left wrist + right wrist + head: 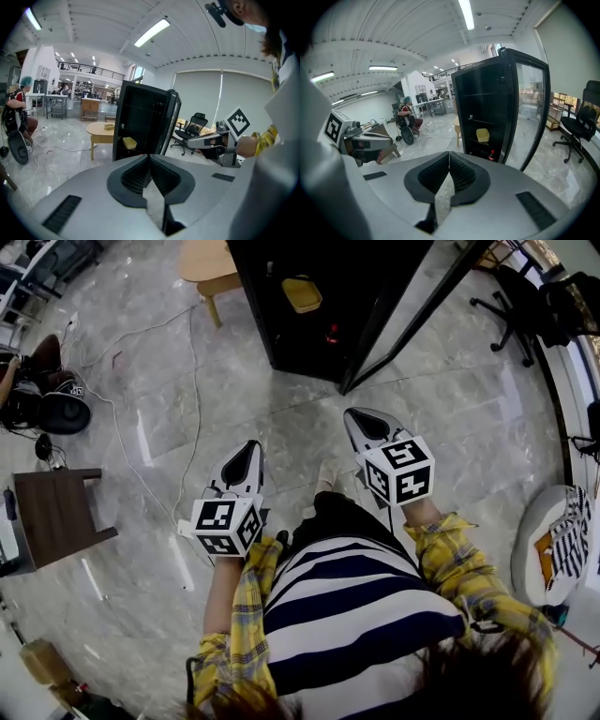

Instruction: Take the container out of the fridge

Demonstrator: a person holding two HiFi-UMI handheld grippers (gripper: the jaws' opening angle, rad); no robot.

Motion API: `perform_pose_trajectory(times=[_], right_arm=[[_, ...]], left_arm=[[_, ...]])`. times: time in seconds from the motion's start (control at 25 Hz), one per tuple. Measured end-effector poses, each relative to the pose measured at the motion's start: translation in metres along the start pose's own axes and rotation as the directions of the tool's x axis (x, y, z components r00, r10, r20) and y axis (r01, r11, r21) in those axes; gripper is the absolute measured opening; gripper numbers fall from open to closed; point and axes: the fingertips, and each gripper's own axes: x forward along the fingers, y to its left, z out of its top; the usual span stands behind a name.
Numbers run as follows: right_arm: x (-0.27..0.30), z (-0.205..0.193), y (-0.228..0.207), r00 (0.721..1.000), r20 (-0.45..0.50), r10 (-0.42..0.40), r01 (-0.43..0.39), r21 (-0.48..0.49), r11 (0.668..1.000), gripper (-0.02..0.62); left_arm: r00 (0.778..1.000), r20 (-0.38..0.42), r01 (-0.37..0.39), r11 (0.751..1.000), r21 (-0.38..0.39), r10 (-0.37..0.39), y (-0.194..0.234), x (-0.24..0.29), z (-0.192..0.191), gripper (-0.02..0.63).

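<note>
Grey marble floor runs from the person's feet to a tall black fridge (309, 338) whose glass door (405, 313) stands swung open to the right. Inside it, a shallow yellow plastic container (302, 293) rests on one of the lower shelves, roughly midway along that shelf's front edge.

Both tools are well short of the cabinet. The left gripper (248, 448) has its jaws clenched with nothing between them, and the right gripper (356, 416) is likewise pressed shut and empty. The container lies straight ahead, between the two lines of aim. It sits slightly left of the left jaws and slightly right of the right ones. The right gripper is held further forward, so it looks the nearer one for the reach, and it would need to open first.

Only the right gripper view shows the open front of the fridge squarely, with a small red item (491, 155) on the level below the container. The container is too small in every view to tell its long axis.
</note>
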Motion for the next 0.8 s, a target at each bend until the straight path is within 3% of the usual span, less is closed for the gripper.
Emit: perform_pose_trajectory(times=[0.52,0.8], right_arm=[[0.068,0.029,-0.059,0.999,-0.015,0.032,-0.032,0.031,0.999,0.028],[0.092,0.036,-0.071,0.996,-0.035,0.083,-0.085,-0.057,0.995,0.029]], left_arm=[[0.998,-0.057,0.012,0.999,0.043,-0.010,0.017,0.100,0.032,0.028],[0.998,-0.045,-0.039,0.999,0.009,0.039,0.029,0.119,0.031,0.028]])
